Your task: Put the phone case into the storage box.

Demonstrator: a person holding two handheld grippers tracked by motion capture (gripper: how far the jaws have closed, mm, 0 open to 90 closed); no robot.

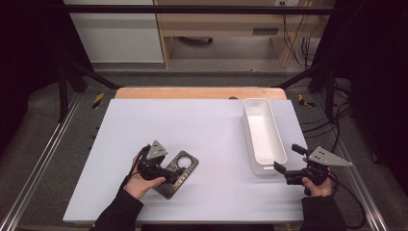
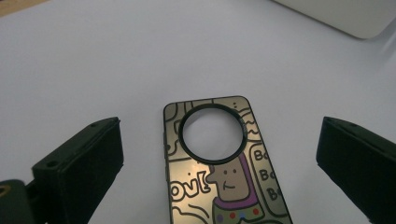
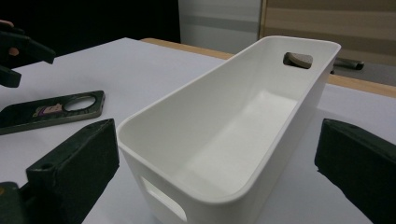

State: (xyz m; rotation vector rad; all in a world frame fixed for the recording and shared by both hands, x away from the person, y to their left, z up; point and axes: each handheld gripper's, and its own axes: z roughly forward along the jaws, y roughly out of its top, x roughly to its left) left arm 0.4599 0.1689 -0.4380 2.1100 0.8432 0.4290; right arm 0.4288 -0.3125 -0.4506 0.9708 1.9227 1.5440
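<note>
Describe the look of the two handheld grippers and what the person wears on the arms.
Both the left gripper and the right gripper are black, each with two blocky jaws that have small screw holes near the base. Each carries a grey three-cornered plate dotted with small holes on top, and a black cable trails from the right one. The person wears dark long sleeves down to the wrists.

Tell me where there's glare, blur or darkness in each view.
High view: the sheet is evenly lit, surroundings black. Left gripper view: the phone case shines with glare near its ring, and the bin corner is soft. Right gripper view: the bin is sharp, its inside softly shaded, the background dim.
</note>
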